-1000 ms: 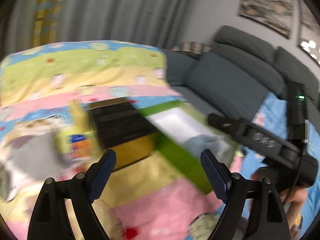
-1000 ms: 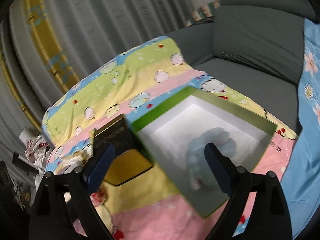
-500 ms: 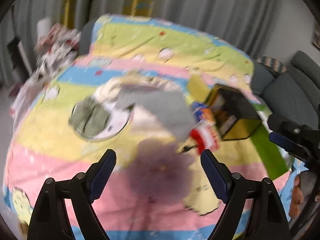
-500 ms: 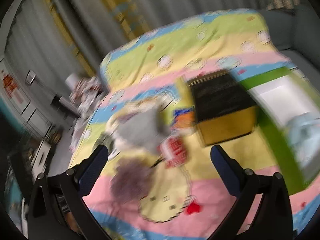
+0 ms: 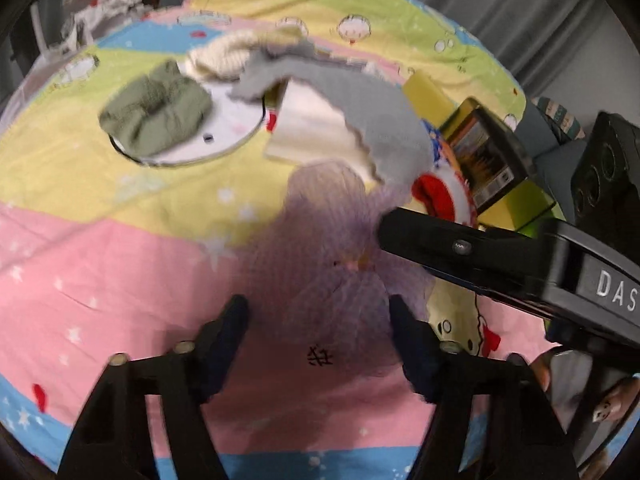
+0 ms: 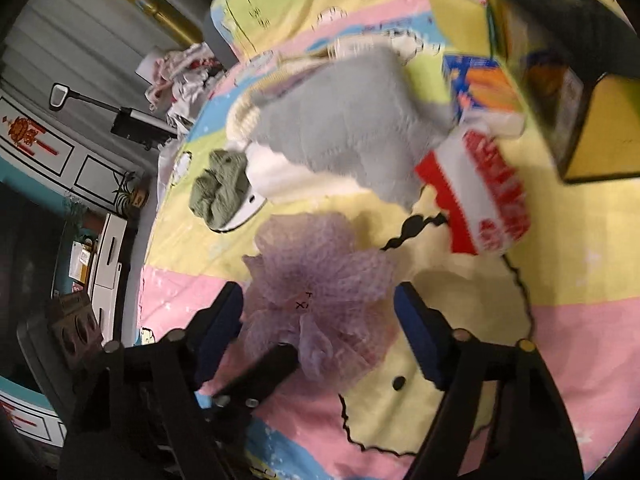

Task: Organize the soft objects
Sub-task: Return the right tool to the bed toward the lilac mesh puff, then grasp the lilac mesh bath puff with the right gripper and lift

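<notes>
A purple mesh bath pouf lies on the striped cartoon blanket, between both grippers' fingers. My left gripper is open around its near side. My right gripper is open around it too; its finger crosses the left wrist view. A grey plush cloth, a green knit item on a white round plate and a cream knit item lie beyond.
A red and white packet, a blue and orange box and a black and yellow box stand to the right. A pile of clothes lies past the blanket's far edge.
Both grippers have swung from the green box to the left part of the blanket and dropped down around the purple pouf. Both stay open.
</notes>
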`<state>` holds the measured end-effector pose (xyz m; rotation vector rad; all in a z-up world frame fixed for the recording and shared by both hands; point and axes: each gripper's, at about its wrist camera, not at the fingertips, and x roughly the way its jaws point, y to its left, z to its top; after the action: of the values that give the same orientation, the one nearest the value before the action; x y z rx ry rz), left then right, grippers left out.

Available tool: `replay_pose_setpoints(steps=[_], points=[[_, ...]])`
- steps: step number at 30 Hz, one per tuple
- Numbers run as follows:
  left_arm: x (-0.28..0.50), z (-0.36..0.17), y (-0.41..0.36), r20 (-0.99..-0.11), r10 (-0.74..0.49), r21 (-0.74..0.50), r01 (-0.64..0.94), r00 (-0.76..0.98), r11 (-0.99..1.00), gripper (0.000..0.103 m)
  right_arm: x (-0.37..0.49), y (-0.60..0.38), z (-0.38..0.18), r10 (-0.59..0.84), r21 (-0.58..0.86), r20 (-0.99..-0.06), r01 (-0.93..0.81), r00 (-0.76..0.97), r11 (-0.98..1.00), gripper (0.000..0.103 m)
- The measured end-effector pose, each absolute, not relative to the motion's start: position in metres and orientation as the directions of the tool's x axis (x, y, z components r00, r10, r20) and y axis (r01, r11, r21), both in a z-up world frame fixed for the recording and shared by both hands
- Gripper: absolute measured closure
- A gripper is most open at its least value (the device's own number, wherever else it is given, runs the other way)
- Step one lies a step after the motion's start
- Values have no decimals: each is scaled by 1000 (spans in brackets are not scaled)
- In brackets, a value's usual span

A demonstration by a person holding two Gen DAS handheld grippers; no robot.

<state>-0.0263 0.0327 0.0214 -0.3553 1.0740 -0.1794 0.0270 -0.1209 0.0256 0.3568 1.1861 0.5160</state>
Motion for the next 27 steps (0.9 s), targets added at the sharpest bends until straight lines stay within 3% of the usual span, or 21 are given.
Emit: replay_pose_setpoints(steps=[3, 11, 19, 27], points=[[-26, 21, 32, -826, -280, -338, -32, 490, 941, 47, 28, -107, 22, 529, 460, -792, -272, 305, 845, 35], [-23, 19, 34, -816, -294, -346, -13, 497, 938, 76, 32, -89, 10, 555, 474, -795, -321, 246, 820, 80], [-30, 39, 27, -783, -273, -318, 17, 559, 948, 79, 19, -86, 35, 574, 466, -764, -362, 296, 807, 82], [-49, 82, 15, -693, -240, -245, 90, 680, 965, 79, -2, -97, 80, 590, 447, -693, -396, 414, 802, 82]])
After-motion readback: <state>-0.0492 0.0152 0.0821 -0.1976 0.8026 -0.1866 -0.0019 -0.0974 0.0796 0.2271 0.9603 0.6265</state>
